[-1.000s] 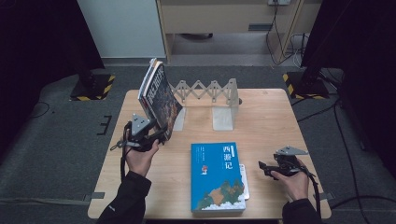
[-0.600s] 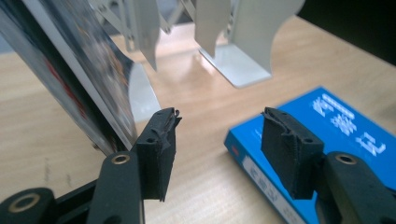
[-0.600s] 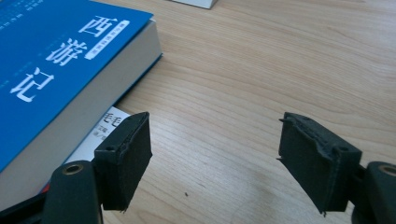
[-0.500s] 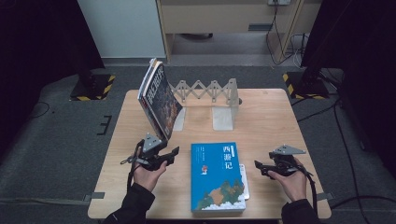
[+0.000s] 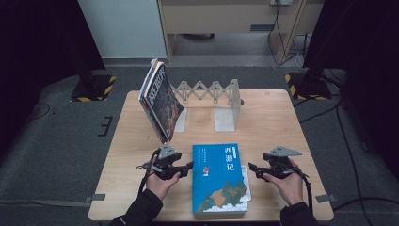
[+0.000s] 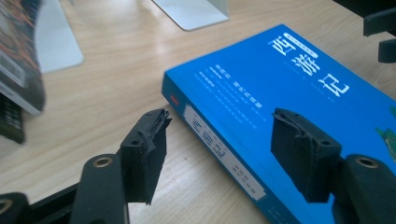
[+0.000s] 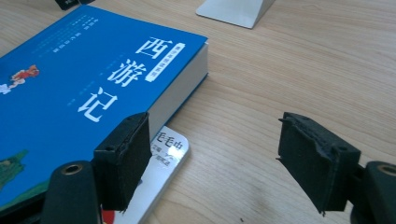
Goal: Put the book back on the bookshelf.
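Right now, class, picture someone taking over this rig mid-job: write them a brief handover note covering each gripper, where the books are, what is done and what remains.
Left gripper: open, holds nothing; its jaws have just been opening at the spine edge of the blue book.
Right gripper: open, empty, beside the blue book's page edge.
Blue book: flat on the table, on top of a thin white booklet.
Dark book: leans tilted at the left plate of the expanding bookend.
Done: dark book placed.
Left: probably lift the blue book and stand it in the bookend.

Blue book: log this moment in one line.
blue book: flat on table, on thin booklet | left gripper: jaws just opening, at spine, no grip | right gripper: open, empty | dark book: leaning on bookend
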Available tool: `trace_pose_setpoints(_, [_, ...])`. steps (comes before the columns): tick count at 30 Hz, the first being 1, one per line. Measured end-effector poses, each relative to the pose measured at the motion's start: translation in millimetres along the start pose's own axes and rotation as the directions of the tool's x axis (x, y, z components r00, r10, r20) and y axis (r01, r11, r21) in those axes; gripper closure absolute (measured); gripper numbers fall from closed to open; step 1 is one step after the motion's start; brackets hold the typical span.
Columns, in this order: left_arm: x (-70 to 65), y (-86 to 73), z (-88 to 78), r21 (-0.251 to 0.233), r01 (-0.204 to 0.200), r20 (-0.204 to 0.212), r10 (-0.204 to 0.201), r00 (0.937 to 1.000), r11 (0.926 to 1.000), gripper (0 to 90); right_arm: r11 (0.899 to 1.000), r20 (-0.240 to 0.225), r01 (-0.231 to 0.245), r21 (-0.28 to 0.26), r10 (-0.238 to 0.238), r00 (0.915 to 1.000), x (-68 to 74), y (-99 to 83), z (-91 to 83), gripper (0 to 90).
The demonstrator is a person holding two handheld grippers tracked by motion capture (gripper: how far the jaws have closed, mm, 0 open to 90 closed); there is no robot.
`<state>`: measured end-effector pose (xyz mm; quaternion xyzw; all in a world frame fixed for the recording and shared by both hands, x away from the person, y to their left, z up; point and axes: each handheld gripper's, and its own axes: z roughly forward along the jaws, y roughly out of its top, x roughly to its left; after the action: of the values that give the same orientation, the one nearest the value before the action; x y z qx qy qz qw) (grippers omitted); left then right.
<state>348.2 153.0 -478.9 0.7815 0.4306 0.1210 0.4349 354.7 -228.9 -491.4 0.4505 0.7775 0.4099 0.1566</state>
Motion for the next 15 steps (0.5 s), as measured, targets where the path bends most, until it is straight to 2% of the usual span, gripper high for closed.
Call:
trace_pose_setpoints(1, [0.0, 0.0, 0.0, 0.0, 0.0, 0.0, 0.0, 1.0, 1.0, 34.3, 1.0, 0.0, 0.0, 0.0, 0.0, 1.0, 0.0, 0.0, 0.0, 25.3])
trace_pose_setpoints(2, [-0.8, -3.6, 5.6, 0.025, 0.008, 0.016, -0.009, 0.9998, 0.9997, 34.3, 1.0, -0.005, 0.002, -0.001, -0.002, 1.0, 2.9, 0.5, 1.4, 25.3])
trace_pose_setpoints(6, [-2.0, -9.0, 16.4, 0.062, 0.025, 0.058, -0.029, 0.9979, 0.9978, 33.5, 1.0, -0.021, 0.0, 0.003, 0.0, 0.9998, 8.0, 0.7, 3.9, 25.5])
trace_pose_setpoints(8, [-2.5, -10.9, 20.6, 0.071, 0.037, 0.089, -0.043, 0.9951, 0.9968, 33.1, 1.0, -0.03, -0.001, 0.005, 0.001, 0.9995, 10.6, 0.7, 5.5, 25.6])
trace_pose_setpoints(9, [-2.5, -10.9, 20.6, 0.071, 0.037, 0.089, -0.043, 0.9951, 0.9968, 32.8, 1.0, -0.03, -0.001, 0.005, 0.001, 0.9995, 10.6, 0.7, 5.5, 25.6])
trace_pose_setpoints(10, [-2.5, -12.9, 24.2, 0.077, 0.057, 0.111, -0.065, 0.9916, 0.9954, 32.2, 1.0, -0.049, -0.004, 0.003, 0.004, 0.9988, 13.5, 0.9, 7.0, 25.9])
trace_pose_setpoints(12, [-2.2, -14.5, 26.9, 0.084, 0.056, 0.117, -0.066, 0.991, 0.9949, 31.2, 1.0, -0.066, -0.004, 0.002, 0.004, 0.9978, 15.6, 0.9, 8.1, 26.2])
trace_pose_setpoints(15, [-1.9, -16.2, 30.4, 0.082, 0.078, 0.139, -0.089, 0.9862, 0.9936, 28.9, 1.0, -0.095, -0.018, -0.001, 0.018, 0.9954, 19.7, 0.8, 10.5, 26.5])
